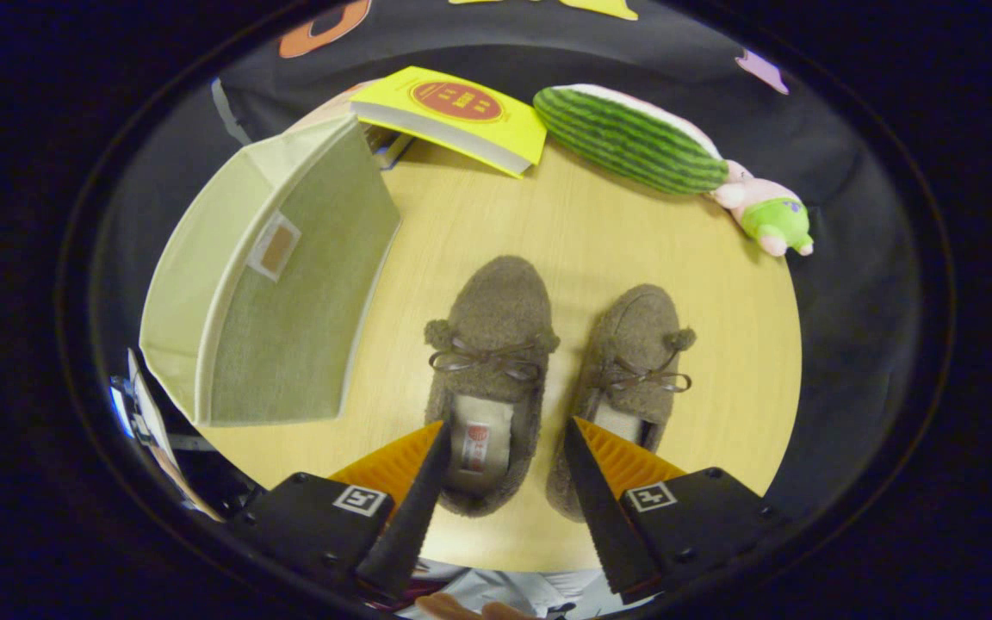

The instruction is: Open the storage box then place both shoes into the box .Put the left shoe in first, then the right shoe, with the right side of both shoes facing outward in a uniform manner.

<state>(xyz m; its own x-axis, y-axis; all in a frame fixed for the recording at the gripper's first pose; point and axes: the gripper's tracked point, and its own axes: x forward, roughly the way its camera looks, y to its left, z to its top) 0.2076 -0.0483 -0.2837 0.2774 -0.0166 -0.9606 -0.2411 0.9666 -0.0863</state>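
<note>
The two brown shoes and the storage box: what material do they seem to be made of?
The left shoe and the right shoe, lying just ahead of the open gripper, look like fuzzy fleece or boucle fabric: nubbly matte pile, with thin smooth ribbon bows. The storage box beside them seems woven cloth over stiff panels: flat matte sides, fine weave, sharp folded edges.

Bright light shines on the table [565, 232]. Shadows are soft and small. The edges look bent and round.

Two fuzzy brown shoes [565, 379] side by side; beige storage box [268, 275] left, shut.
</note>
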